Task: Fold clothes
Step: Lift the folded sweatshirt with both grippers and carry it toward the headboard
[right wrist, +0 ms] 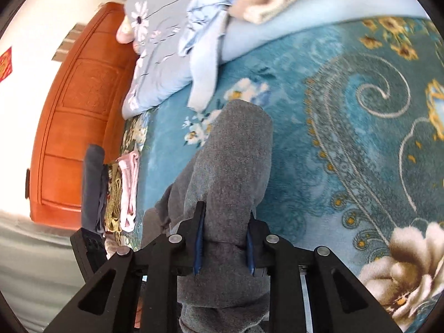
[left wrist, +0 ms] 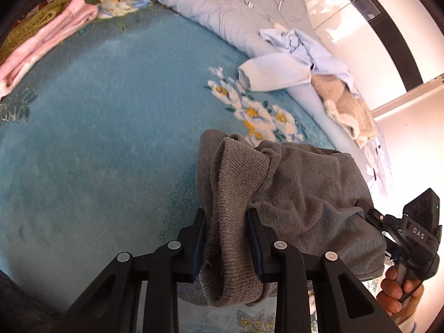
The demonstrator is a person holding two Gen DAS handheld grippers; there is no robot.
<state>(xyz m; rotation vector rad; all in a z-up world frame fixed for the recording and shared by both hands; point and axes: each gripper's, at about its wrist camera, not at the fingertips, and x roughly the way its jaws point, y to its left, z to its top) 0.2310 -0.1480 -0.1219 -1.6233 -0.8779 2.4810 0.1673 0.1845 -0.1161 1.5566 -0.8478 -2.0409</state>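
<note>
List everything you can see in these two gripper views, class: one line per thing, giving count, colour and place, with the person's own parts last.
grey garment: one, grey knit, held up over the blanket by both grippers.
blanket: one, teal with flower and scroll patterns, covering the bed.
quilt: one, pale blue-grey with pink flowers, bunched along the bed's far side.
light blue garment: one, crumpled on the quilt's edge.
beige garment: one, beige and cream, fluffy, beside the light blue one.
folded stack: pink, olive and dark pieces, near the headboard.
headboard: one, orange-brown wood, at the bed's end.
left gripper: black, jaws closed on a ribbed part of the grey garment.
right gripper: black, jaws closed on the grey garment.
hand: one, holding the right gripper's handle.
</note>
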